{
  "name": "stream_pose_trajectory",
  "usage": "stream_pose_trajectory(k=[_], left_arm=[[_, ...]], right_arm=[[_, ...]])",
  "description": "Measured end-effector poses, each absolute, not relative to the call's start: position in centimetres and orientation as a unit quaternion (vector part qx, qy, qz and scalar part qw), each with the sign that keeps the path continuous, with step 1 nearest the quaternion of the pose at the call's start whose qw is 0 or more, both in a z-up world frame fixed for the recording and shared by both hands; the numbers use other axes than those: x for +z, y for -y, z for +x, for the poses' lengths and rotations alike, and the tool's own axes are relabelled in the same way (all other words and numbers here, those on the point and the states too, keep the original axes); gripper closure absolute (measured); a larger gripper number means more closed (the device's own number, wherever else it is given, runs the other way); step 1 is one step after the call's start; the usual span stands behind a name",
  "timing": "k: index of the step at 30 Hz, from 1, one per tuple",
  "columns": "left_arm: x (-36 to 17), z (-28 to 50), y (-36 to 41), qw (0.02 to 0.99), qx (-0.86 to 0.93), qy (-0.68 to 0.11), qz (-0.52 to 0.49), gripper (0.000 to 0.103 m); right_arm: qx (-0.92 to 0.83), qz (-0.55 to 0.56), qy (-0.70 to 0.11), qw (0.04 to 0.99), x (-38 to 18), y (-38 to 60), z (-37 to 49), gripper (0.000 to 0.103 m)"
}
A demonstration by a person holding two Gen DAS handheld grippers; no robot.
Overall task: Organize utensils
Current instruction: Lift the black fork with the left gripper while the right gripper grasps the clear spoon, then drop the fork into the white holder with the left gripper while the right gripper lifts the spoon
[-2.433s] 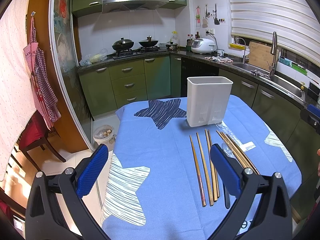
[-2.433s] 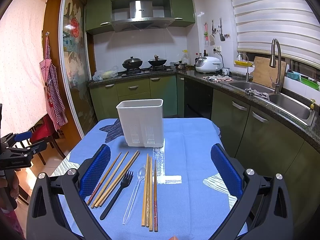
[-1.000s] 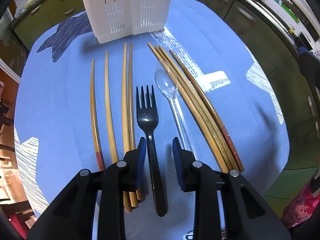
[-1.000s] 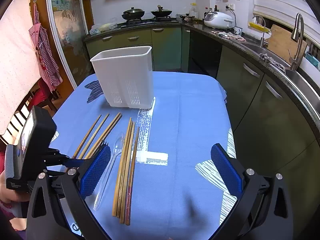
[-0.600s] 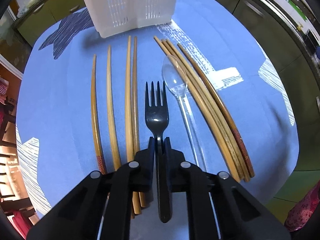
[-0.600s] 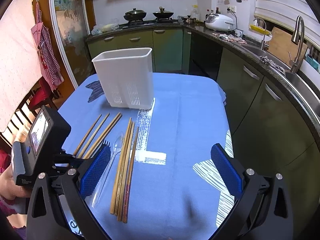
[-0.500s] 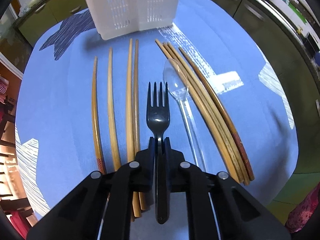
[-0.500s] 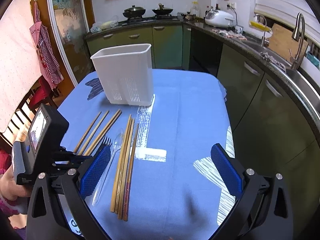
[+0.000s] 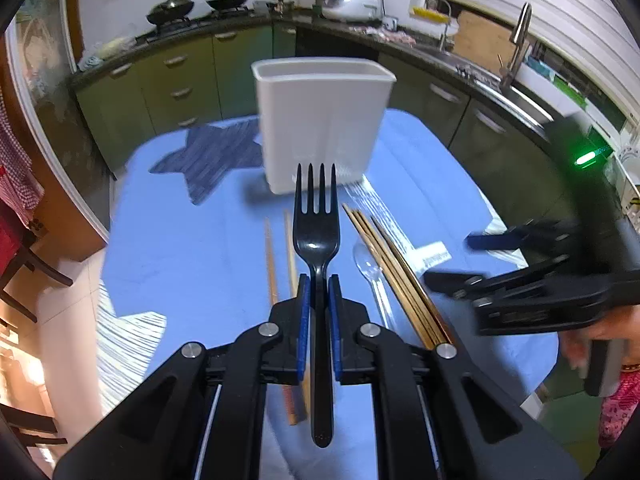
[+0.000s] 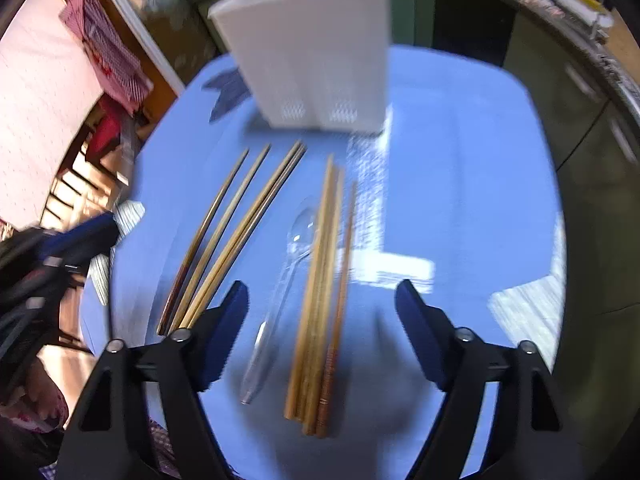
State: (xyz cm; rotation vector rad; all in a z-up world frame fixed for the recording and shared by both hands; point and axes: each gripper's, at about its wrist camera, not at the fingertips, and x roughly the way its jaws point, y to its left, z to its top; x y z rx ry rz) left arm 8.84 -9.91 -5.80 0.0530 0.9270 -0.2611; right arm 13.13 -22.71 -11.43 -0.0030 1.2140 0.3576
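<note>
1. Nearest the white holder's front side, the left tongs stayed clenched on the black fork, now lifted off the blue surface: pickup done, insertion remaining.
2. Its long axis ran toward the white holder, tines leading.
3. Before the holder, the right tongs hung released over the chopsticks and clear spoon.
</note>
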Motion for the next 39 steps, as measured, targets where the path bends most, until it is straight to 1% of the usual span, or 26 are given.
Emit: stream_pose_trajectory(k=[1,2,3,4,5,9,11,16,21,22,23,24,27,30,33,37,39], left_arm=[[-5.6,8.7,9.6,0.888,-0.124,-0.442,0.024,0.094],[-5.5,8.7,9.3,0.889,-0.123,-0.44,0.024,0.094],[-5.4,8.5,9.1,0.891,-0.121,-0.437,0.024,0.094],[-5.4,8.5,8.9,0.892,-0.121,-0.435,0.024,0.094],[-5.4,8.5,8.7,0.893,-0.121,-0.433,0.022,0.094],[-5.3,8.1,8.4,0.894,-0.122,-0.43,0.021,0.094],[-5.4,7.7,8.0,0.895,-0.124,-0.427,0.023,0.094],[-5.5,7.7,7.9,0.895,-0.127,-0.427,0.024,0.094],[-5.5,7.7,8.0,0.896,-0.129,-0.425,0.027,0.094],[-5.5,7.7,8.0,0.896,-0.129,-0.424,0.027,0.094],[-5.5,7.7,8.0,0.896,-0.127,-0.424,0.027,0.094],[-5.5,7.7,7.9,0.897,-0.127,-0.424,0.027,0.094],[-5.2,8.0,7.6,0.898,-0.126,-0.42,0.025,0.094],[-4.1,8.5,7.4,0.904,-0.126,-0.409,0.021,0.094],[-1.9,9.4,7.2,0.913,-0.129,-0.387,0.014,0.094],[2.9,11.3,7.3,0.938,-0.135,-0.318,-0.004,0.094],[4.5,12.5,7.6,0.946,-0.143,-0.292,-0.016,0.094]], right_arm=[[0.168,-0.003,-0.573,0.802,-11.8,22.2,13.3,0.038],[0.17,-0.004,-0.579,0.798,-12.3,21.5,13.6,0.047],[0.172,-0.005,-0.583,0.794,-12.7,20.8,13.8,0.052],[0.172,-0.007,-0.587,0.791,-13.0,20.3,14.0,0.061],[0.174,-0.009,-0.595,0.785,-13.4,19.8,14.1,0.064],[0.158,-0.022,-0.628,0.762,-15.1,18.7,15.2,0.065],[0.147,-0.029,-0.636,0.757,-15.9,18.3,15.7,0.071],[0.14,-0.049,-0.648,0.747,-17.0,16.4,16.3,0.079],[0.131,-0.057,-0.661,0.737,-17.9,15.1,16.8,0.079],[0.129,-0.058,-0.659,0.739,-17.8,14.9,16.9,0.088],[0.128,-0.057,-0.66,0.738,-18.0,14.9,17.0,0.092],[0.127,-0.055,-0.656,0.742,-18.1,14.8,17.1,0.093],[0.139,-0.046,-0.646,0.749,-18.0,14.7,16.5,0.094],[0.164,-0.021,-0.629,0.76,-16.5,15.5,15.8,0.094],[0.195,0.016,-0.582,0.789,-13.6,16.7,14.7,0.094],[0.209,0.055,-0.503,0.837,-8.7,19.2,13.7,0.094],[0.21,0.065,-0.478,0.85,-6.6,20.8,13.8,0.094]])
